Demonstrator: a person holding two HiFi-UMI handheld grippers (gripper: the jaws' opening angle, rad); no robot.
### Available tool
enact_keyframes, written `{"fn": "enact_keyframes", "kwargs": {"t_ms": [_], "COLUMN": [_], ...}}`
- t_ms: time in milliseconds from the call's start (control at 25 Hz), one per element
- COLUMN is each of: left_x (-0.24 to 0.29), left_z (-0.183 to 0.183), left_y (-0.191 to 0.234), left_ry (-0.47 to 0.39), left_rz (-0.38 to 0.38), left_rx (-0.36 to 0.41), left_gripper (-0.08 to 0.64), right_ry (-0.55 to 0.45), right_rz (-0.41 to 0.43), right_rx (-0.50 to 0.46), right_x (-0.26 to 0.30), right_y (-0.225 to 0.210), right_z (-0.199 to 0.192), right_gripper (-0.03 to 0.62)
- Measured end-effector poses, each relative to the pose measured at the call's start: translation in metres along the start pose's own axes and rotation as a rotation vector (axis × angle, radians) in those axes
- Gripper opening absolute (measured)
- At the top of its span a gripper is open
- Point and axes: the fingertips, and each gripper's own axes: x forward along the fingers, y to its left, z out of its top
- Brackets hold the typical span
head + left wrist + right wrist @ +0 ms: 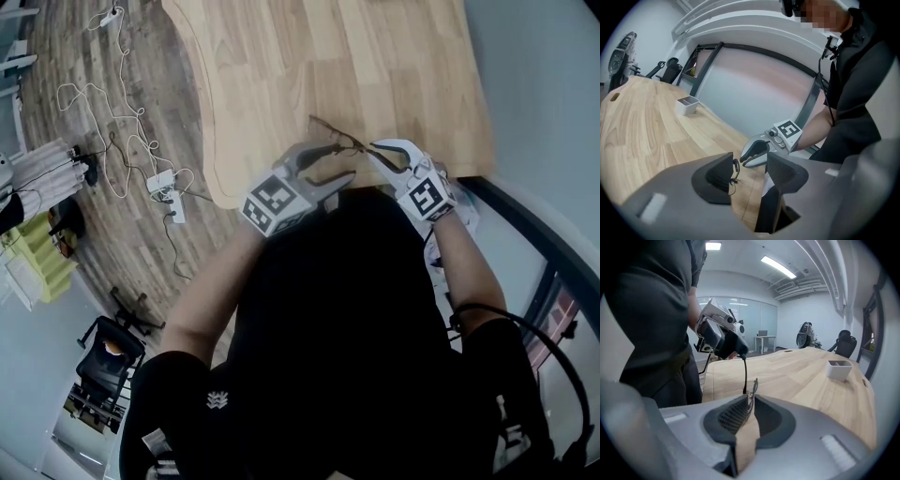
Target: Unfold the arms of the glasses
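Right gripper (751,400) pinches the glasses (744,376) in the air, just over the table (394,66) edge. One arm sticks out, likely swung open. The left gripper (750,163) gapes wide at that arm's tip, holding nothing. The other arm I can't tell.

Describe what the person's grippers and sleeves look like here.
The left gripper and right gripper are light grey shells with dark ribbed pads lining the jaws. Each carries a white cube printed with black square markers. The person wears a black short-sleeved top.
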Motion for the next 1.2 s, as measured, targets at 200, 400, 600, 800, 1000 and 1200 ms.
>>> {"fn": "enact_keyframes", "kwargs": {"t_ms": [200, 400, 600, 800, 1000, 1200], "left_x": [0.002, 0.008, 0.019, 0.011, -0.007, -0.029], "left_z": [0.013, 0.015, 0.009, 0.007, 0.009, 0.019], "left_y": [-0.019, -0.045, -0.057, -0.031, -0.001, 0.021], "left_ry": [-0.01, 0.004, 0.019, 0.01, 0.002, -0.041], "left_rz": [-0.027, -0.087, -0.125, -0.038, 0.075, 0.168], "left_rx": [0.045, 0.078, 0.057, 0.017, 0.009, -0.009], "left_gripper": [0.235, 0.236, 0.236, 0.236, 0.236, 0.236], "right_ry": [0.055, 0.07, 0.058, 0.025, -0.019, 0.079], "right_rz": [-0.074, -0.134, -0.152, -0.153, -0.128, -0.06], "right_rx": [0.11, 0.216, 0.229, 0.181, 0.16, 0.076], "right_x": [-0.003, -0.01, -0.015, -0.011, 0.018, 0.064], "right_y": [-0.002, 0.002, 0.012, 0.015, -0.005, -0.02], "right_z": [-0.027, -0.046, -0.047, -0.023, 0.019, 0.035], "right_gripper": [0.032, 0.032, 0.032, 0.032, 0.051, 0.051]}}
